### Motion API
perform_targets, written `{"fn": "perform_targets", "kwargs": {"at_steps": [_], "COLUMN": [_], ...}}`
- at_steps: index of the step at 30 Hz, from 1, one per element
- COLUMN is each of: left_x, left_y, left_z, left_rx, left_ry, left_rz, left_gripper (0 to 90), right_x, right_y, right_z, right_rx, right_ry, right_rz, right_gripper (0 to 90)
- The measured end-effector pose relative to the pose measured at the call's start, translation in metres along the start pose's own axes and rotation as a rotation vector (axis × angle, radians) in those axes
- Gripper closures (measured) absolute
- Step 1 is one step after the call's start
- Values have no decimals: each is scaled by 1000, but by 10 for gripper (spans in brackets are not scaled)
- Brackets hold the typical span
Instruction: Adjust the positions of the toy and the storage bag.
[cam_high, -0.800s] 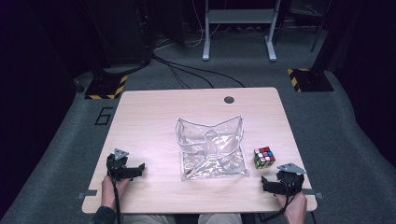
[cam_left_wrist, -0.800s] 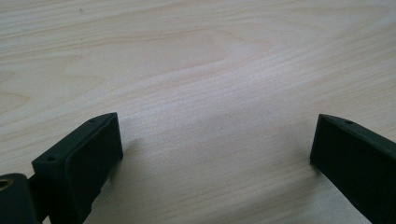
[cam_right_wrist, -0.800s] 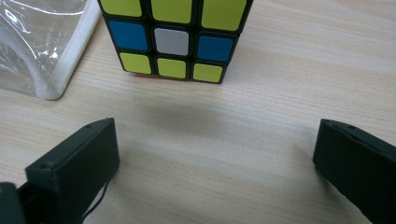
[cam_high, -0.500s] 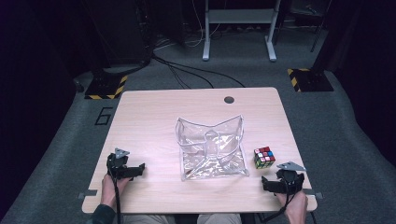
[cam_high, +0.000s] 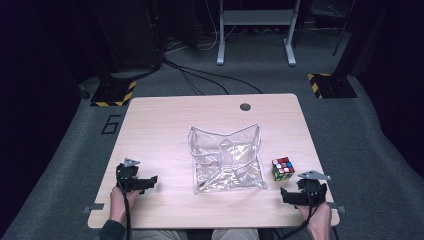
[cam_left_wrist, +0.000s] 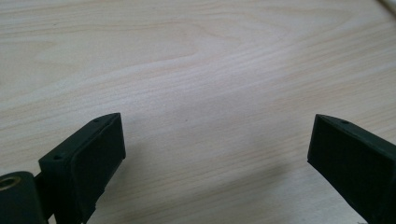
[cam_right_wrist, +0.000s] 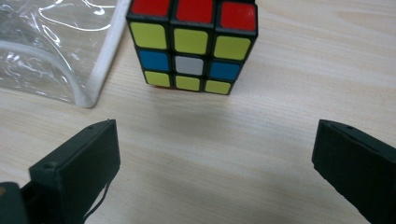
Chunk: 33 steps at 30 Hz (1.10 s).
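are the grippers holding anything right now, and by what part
Nothing is held. The left gripper is open over bare table; the right gripper is open, short of the cube.

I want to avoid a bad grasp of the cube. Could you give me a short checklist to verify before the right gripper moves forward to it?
1. Right gripper jaws open, nothing between them: ok.
2. Cube straight ahead of the jaws in the right gripper view: ok.
3. Jaw gap wider than the cube: ok, judging by the right gripper view.
4. Clear plastic bag apart from the cube: cannot tell; its white edge lies very close on one side, so a jaw may catch it.
5. Cube resting flat on the table: ok.
6. Left gripper open and away from the cube: ok.
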<state>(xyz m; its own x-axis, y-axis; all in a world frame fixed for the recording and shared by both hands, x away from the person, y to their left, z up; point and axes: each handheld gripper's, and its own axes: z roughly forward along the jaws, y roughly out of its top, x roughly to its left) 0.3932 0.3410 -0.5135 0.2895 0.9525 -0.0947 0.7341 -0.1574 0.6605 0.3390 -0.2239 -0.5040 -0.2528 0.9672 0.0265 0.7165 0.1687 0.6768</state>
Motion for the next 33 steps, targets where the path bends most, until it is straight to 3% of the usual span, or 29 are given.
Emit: {"fn": "perform_targets", "kwargs": {"at_steps": [18,33], "left_x": [-27,-47], "left_y": [28,50], "left_z": [-20,-28], "left_rx": [13,7], "left_ry": [-118,-171], "left_rz": [7,25], "left_gripper": [49,57], "right_x": [16,30], "right_y": [36,68], "right_z": [-27,-41], "right_rx": [-31,-31], "right_ry": [46,77], "right_rz": [-40,-89], "right_gripper": [7,13]}}
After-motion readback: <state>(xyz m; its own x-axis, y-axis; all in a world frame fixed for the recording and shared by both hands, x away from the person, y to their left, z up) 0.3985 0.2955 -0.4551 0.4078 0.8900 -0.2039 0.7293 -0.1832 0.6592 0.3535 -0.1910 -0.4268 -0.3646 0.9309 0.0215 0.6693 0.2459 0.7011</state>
